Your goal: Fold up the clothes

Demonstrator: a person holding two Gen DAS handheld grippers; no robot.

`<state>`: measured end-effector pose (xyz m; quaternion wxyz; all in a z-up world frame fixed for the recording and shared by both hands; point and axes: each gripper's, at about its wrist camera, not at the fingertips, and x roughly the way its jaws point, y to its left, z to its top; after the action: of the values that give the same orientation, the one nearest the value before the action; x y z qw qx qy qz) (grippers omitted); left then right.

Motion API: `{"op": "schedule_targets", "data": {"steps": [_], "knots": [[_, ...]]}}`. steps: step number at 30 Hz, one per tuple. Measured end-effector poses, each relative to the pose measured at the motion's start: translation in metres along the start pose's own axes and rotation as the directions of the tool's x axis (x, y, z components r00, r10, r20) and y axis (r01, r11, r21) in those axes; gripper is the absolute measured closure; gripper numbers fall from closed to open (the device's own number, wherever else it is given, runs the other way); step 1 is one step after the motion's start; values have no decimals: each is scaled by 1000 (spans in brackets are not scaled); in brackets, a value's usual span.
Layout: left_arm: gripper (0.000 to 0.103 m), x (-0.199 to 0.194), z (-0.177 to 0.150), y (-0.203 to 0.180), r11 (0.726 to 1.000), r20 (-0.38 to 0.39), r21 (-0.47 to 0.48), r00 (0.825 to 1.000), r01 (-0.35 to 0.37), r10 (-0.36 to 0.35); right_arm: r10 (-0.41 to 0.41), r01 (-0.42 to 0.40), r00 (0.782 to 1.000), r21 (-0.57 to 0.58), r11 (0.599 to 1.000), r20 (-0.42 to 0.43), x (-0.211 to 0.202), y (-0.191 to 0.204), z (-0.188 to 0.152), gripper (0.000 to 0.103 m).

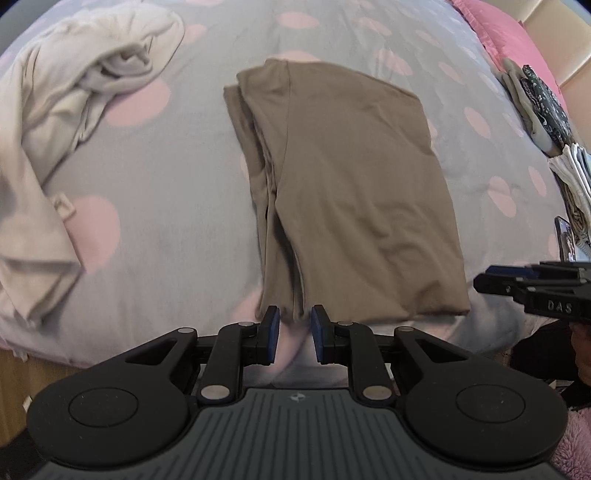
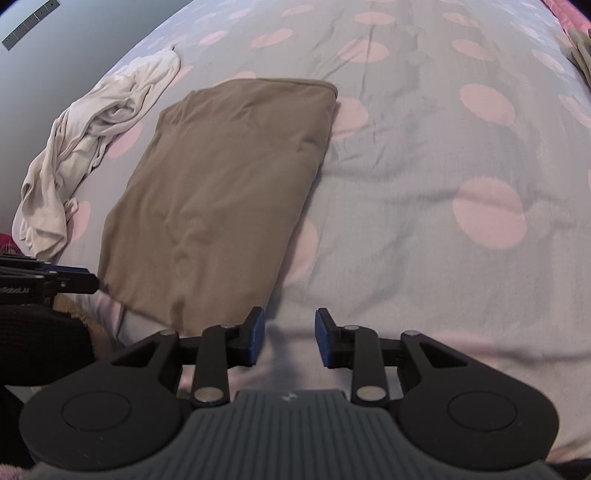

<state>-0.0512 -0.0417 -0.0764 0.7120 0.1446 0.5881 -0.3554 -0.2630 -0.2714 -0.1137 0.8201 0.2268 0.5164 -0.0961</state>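
Observation:
A brown garment (image 1: 343,192) lies folded into a long rectangle on the grey bedspread with pink dots (image 1: 166,206). My left gripper (image 1: 294,334) stands open just short of the garment's near edge, with nothing between its fingers. In the right wrist view the same brown garment (image 2: 218,199) lies to the left, and my right gripper (image 2: 289,338) is open over the bedspread (image 2: 424,258) beside the garment's near right corner. Each gripper shows at the edge of the other's view: the right gripper (image 1: 491,282) and the left gripper (image 2: 92,282). A crumpled white garment (image 1: 62,122) lies at the left.
The white garment (image 2: 85,147) reaches the bed's left edge. Folded clothes are stacked (image 1: 543,107) at the right edge of the bed, with a phone (image 1: 567,240) near them. A pink pillow (image 1: 506,33) lies at the far right. A dark sleeve (image 2: 40,339) shows at lower left.

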Motion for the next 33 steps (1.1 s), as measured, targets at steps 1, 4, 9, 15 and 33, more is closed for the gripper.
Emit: {"op": "schedule_targets", "data": {"steps": [1,4,9,15,33], "knots": [[86,2,-1,1,1000,-1,-8,1000,2,-2,7,-7,1000,-4,1000,-11,0,0,-5,69],[86,6,-3,2,999,-5,-31,1000,8,-9,14,-15,999,-32,999,-50,4,5,-19,69],[86,14,-6,5,997,-11,-69,1000,19,-20,-6,0,998,-85,996,-68,13,15,-25,69],[87,17,-6,9,992,13,-121,999,48,-47,9,-10,1000,-166,986,-7,14,29,-27,69],[101,13,-9,22,987,9,-159,999,-34,36,8,-1,1000,-215,977,29,17,38,-27,99]]}}
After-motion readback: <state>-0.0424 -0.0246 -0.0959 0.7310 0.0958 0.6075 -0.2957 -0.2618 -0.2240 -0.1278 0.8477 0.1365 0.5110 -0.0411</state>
